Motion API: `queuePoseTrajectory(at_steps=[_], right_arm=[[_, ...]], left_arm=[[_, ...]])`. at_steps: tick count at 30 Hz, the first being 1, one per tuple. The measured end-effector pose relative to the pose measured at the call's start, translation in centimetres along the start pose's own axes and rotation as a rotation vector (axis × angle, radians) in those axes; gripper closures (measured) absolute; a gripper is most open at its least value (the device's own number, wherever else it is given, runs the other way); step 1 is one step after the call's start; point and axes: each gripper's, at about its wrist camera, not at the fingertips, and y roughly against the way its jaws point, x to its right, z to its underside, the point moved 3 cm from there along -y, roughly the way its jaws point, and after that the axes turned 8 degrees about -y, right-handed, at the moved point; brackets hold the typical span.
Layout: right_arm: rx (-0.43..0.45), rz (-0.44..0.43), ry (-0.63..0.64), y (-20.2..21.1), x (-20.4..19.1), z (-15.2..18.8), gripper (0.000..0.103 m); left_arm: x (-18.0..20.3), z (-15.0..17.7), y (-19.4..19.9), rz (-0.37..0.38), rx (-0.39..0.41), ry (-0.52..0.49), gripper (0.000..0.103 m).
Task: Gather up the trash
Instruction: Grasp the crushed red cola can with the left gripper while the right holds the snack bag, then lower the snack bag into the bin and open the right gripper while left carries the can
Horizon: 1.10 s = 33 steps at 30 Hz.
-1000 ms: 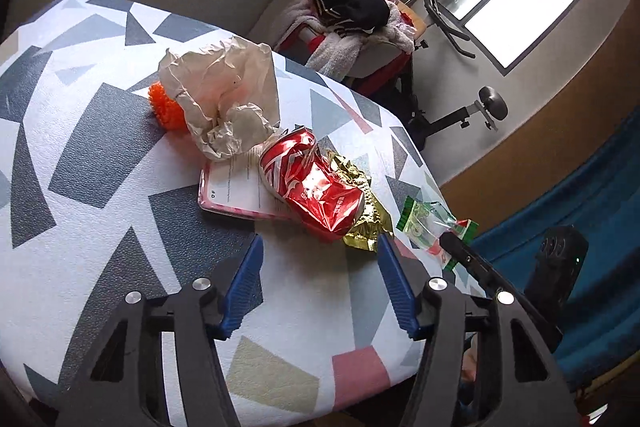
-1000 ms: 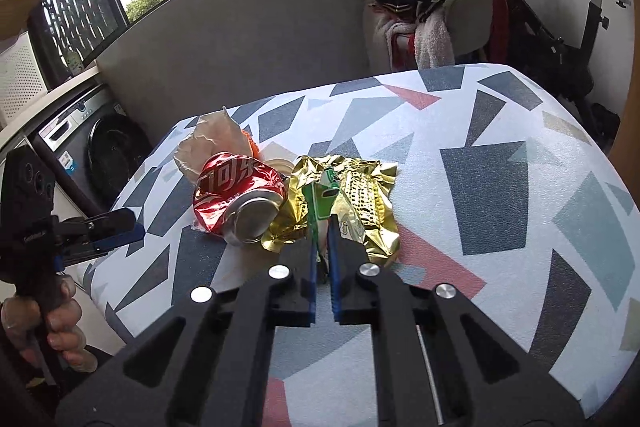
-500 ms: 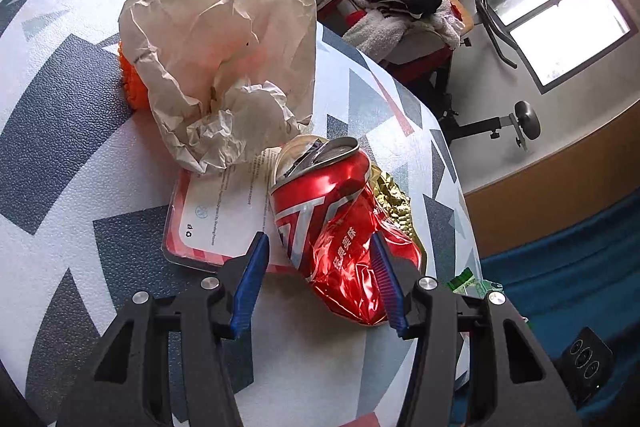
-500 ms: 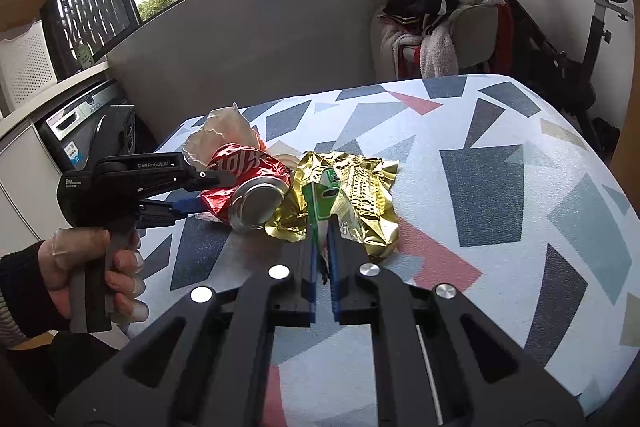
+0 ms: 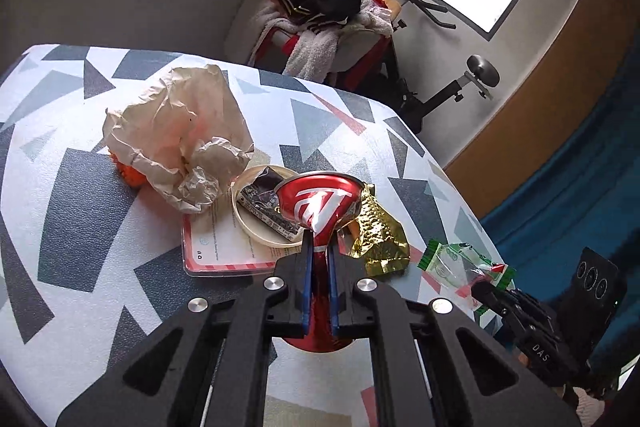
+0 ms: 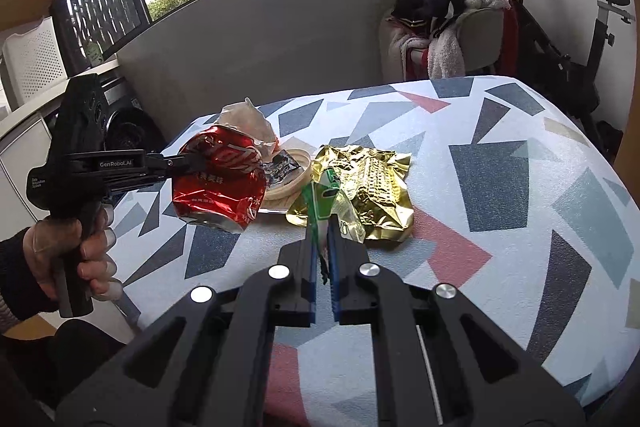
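My left gripper (image 5: 319,249) is shut on a crushed red can (image 5: 320,205) and holds it just above the table; the can also shows in the right wrist view (image 6: 220,179), with the left gripper (image 6: 188,163) on it. My right gripper (image 6: 324,227) is shut on a green and clear candy wrapper (image 6: 326,197); it also shows in the left wrist view (image 5: 460,263). A crumpled gold foil wrapper (image 6: 368,191) lies on the table beside it. Crumpled beige paper (image 5: 176,139) lies further left.
A pink-edged card (image 5: 216,243) lies under a round shallow dish (image 5: 248,223) holding a dark packet (image 5: 264,203). An orange spiky ball (image 5: 128,175) peeks from under the paper. The patterned table (image 6: 500,187) ends near me. A chair with clothes (image 6: 448,27) stands behind.
My left gripper closed on the red can, squashed it and lifted it off the card, uncovering the dish and packet. My right gripper stays shut on the green wrapper.
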Motion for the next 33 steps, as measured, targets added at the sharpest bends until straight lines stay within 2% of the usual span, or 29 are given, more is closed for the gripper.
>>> queuePoseTrajectory(at_steps=[7, 14, 19, 23, 29, 33], right_arm=[[-0.024, -0.038, 0.024, 1.0, -2.3, 1.2, 0.094], [-0.067, -0.087, 0.084, 2.0, -5.5, 3.2, 0.094], [-0.129, -0.132, 0.132, 2.8, -7.6, 5.3, 0.094], [-0.235, -0.181, 0.175, 3.4, -8.9, 7.9, 0.094], [-0.469, -0.236, 0.239, 3.2, -10.6, 13.1, 0.094], [-0.611, -0.227, 0.252, 1.7, -11.1, 16.2, 0.094]], left_arm=[[0.9, 2.5, 4.8, -0.013, 0.009, -0.074, 0.096], [0.9, 7.0, 9.5, -0.020, 0.012, -0.066, 0.096], [1.1, 10.5, 12.6, -0.018, 0.014, -0.058, 0.096], [1.7, 13.0, 14.1, -0.010, 0.006, -0.076, 0.096], [2.0, 15.8, 15.8, 0.005, 0.020, -0.059, 0.096], [2.3, 16.9, 16.3, 0.006, 0.034, -0.061, 0.096]])
